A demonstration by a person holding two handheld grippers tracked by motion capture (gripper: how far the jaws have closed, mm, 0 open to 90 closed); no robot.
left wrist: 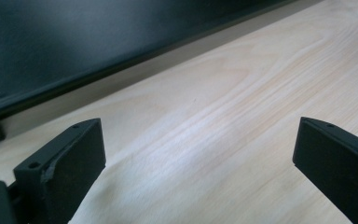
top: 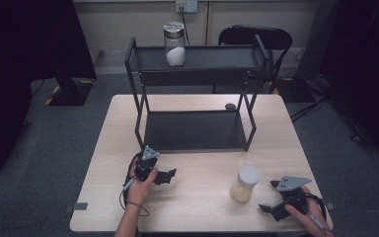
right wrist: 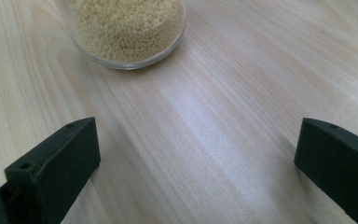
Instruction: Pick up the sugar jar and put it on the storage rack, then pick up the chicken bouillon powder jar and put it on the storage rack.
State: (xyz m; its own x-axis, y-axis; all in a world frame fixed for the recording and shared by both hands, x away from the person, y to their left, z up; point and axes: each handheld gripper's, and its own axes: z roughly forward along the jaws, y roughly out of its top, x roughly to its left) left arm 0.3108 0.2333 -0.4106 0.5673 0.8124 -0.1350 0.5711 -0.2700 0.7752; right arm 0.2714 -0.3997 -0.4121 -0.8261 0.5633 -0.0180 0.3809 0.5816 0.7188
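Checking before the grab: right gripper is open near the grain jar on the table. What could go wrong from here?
1. The grain jar is tall and narrow; one jaw of the open right gripper touching first could tip it.
2. Its glass wall looks smooth and may slip.
3. The shelf rack already holds a white-filled jar; careless placing could knock it.

High view overhead; gripper views skim table [top: 202, 168] closely.

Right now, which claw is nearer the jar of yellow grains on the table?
Right. The right claw sits open just beside the jar of yellow grains, not touching it. The left claw is open well across the table, near the shelf rack.
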